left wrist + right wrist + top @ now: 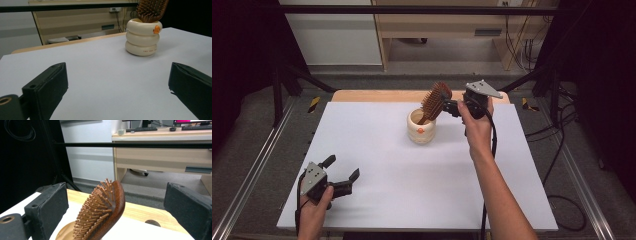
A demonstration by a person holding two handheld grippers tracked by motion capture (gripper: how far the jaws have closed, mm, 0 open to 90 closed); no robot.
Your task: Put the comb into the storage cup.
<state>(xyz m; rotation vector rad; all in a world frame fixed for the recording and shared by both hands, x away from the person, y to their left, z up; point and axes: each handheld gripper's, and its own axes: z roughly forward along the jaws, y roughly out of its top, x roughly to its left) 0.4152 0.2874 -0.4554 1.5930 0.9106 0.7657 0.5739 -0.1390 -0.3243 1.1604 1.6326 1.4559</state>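
Toward the far middle of the white counter [412, 170] stands a cream holder [421, 128] shaped like three stacked rings, with a small orange mark on its top ring. A wooden hairbrush [435, 101] rests in it handle-down, its bristled head leaning up and to the right out of the holder's mouth. The right gripper [451, 106], held in the person's right hand [475, 125], sits just beside the brush head at the far side of the counter. In the right gripper view its two black jaws stand wide apart with the hairbrush [105, 212] between them, and neither jaw presses on the wood or the bristles. The bristles face the left jaw in that view, and the smooth wooden back faces the right one.

At the near left corner of the counter the left gripper [343, 172] lies low in the person's left hand [314, 210], well apart from the holder. Its jaws are spread wide too, with nothing between them but bare counter; the left gripper view looks across the surface to the holder [143, 37] and the brush head above it
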